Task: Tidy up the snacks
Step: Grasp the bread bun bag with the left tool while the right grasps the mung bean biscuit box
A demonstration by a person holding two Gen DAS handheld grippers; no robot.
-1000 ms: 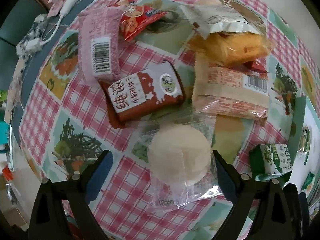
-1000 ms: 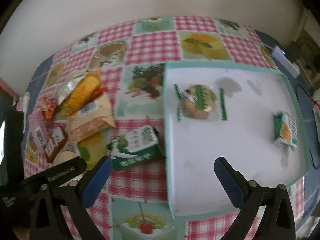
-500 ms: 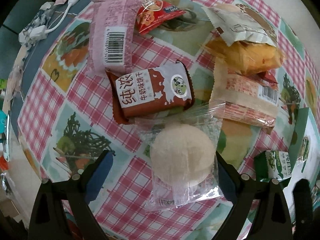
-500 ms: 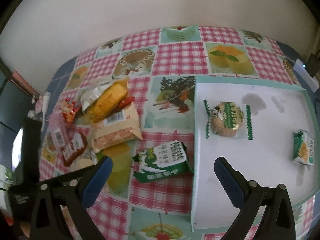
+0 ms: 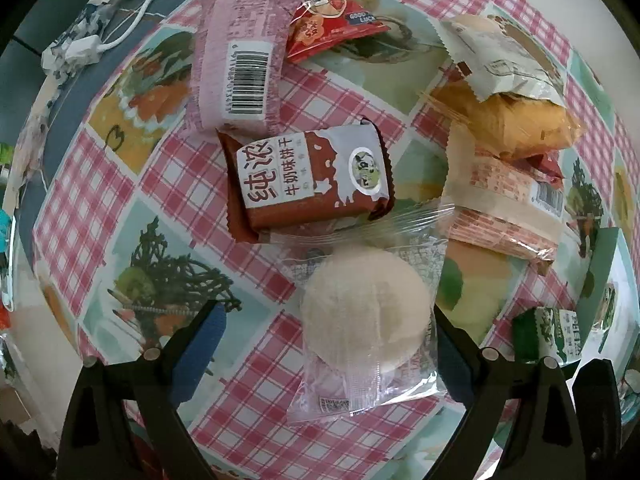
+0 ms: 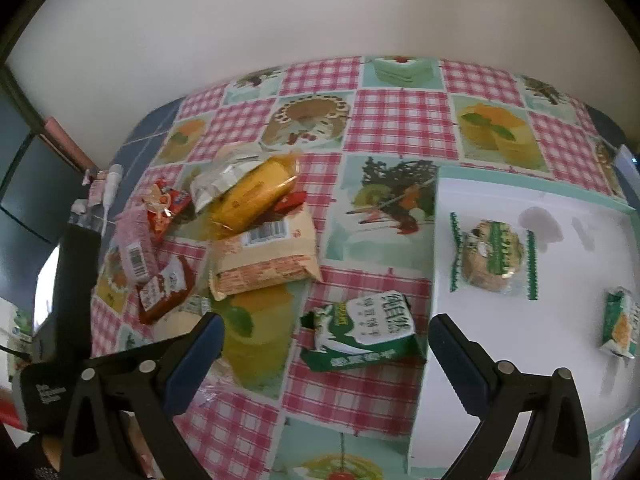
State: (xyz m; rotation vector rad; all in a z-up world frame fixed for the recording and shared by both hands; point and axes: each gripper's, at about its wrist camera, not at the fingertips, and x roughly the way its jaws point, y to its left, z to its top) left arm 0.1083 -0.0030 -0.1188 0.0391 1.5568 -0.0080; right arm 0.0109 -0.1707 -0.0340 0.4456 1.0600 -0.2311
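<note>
My left gripper [image 5: 326,344] is open and straddles a round white cake in clear wrap [image 5: 366,316]; its right finger sits close against the wrap. Just beyond lie a brown biscuit pack [image 5: 308,178], a pink pack with a barcode [image 5: 240,68], a red pouch [image 5: 334,24], a yellow bread bag [image 5: 516,114] and a beige-and-red pack [image 5: 504,208]. My right gripper [image 6: 326,346] is open above a green carton [image 6: 366,338] lying beside the white tray [image 6: 520,380]. The tray holds a round green-wrapped cookie [image 6: 492,256] and a small green pack [image 6: 620,328].
A checked pink tablecloth [image 6: 400,108] covers the table. A white cable and adapter [image 5: 84,46] lie at the far left corner. The wall [image 6: 280,12] stands behind the table. The left gripper's body [image 6: 76,280] shows at the right wrist view's left edge.
The left gripper has shifted slightly, keeping the white cake between its fingers. The right gripper has swung left, away from the tray; the green carton now lies between its fingers.
</note>
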